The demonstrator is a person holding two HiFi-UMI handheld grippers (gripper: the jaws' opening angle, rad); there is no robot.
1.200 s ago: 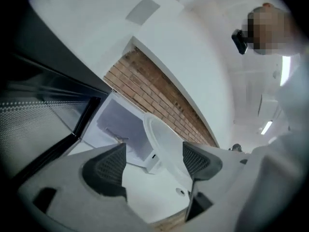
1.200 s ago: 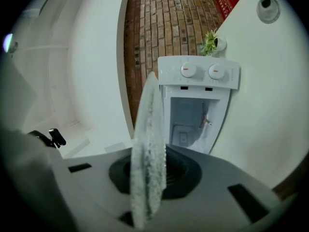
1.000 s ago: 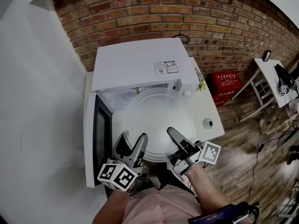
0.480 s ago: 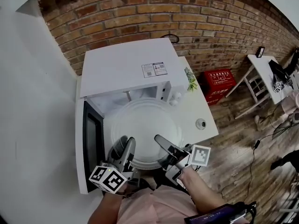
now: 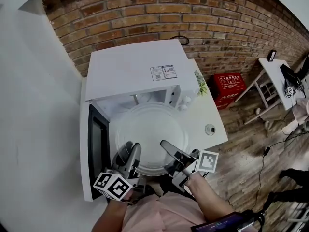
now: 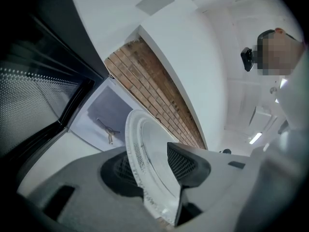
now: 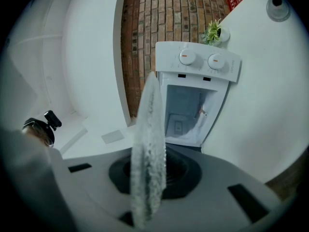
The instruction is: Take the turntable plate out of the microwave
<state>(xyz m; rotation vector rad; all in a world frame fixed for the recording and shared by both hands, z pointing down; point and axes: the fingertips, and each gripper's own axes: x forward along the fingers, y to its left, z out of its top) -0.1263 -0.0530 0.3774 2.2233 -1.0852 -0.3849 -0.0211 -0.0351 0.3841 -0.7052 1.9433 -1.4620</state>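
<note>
On the microwave [image 5: 128, 64] top, two small stickers [image 5: 162, 72], print unreadable.

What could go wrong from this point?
The left gripper and right gripper pinch the glass turntable plate only at its near rim, so it may sag or slip. The left gripper's jaws have just been closing on that rim; the hold may be unsettled. The open door stands close beside the plate and might be knocked.

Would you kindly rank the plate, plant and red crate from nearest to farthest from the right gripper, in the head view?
1. Plate, held in the right gripper.
2. Plant, right of the microwave.
3. Red crate, on the floor beyond.
</note>
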